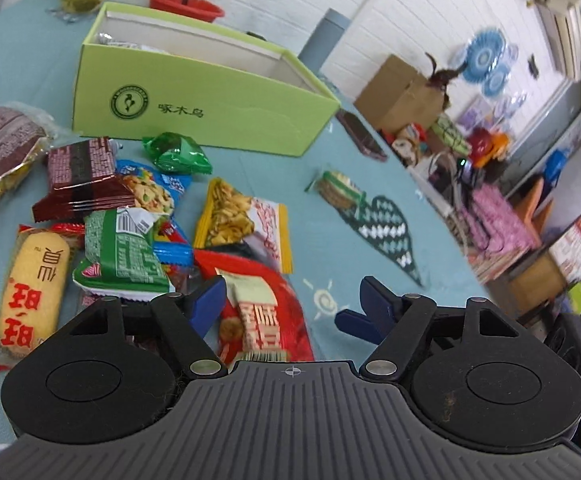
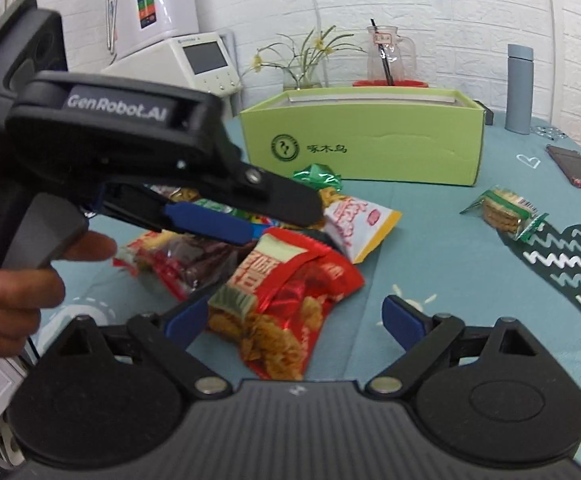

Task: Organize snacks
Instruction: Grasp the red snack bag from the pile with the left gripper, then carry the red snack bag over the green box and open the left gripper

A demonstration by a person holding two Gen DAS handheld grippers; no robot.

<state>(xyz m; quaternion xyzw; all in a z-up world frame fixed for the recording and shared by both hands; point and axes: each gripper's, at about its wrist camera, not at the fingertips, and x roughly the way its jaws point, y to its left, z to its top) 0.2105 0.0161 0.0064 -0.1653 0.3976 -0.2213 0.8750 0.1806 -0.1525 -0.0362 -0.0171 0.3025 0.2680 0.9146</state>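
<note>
A teal tablecloth [image 2: 430, 240] (printed with a dark heart) is covered by loose snack packets [image 1: 130, 240], a green box [image 2: 362, 144] and a phone [image 2: 576, 168].

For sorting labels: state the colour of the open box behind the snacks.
Light green box with dark logo and characters; clearest in the right wrist view.

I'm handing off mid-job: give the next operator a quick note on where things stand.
Left gripper: open, holding nothing, over the snack pile.
Right gripper: open, empty, the red snack bag lying between its fingers, not gripped.
Green box: open behind the pile, at least one packet inside.
Cracker pack lies apart, on the right in the right wrist view.
Left: most snacks remain on the table.
</note>
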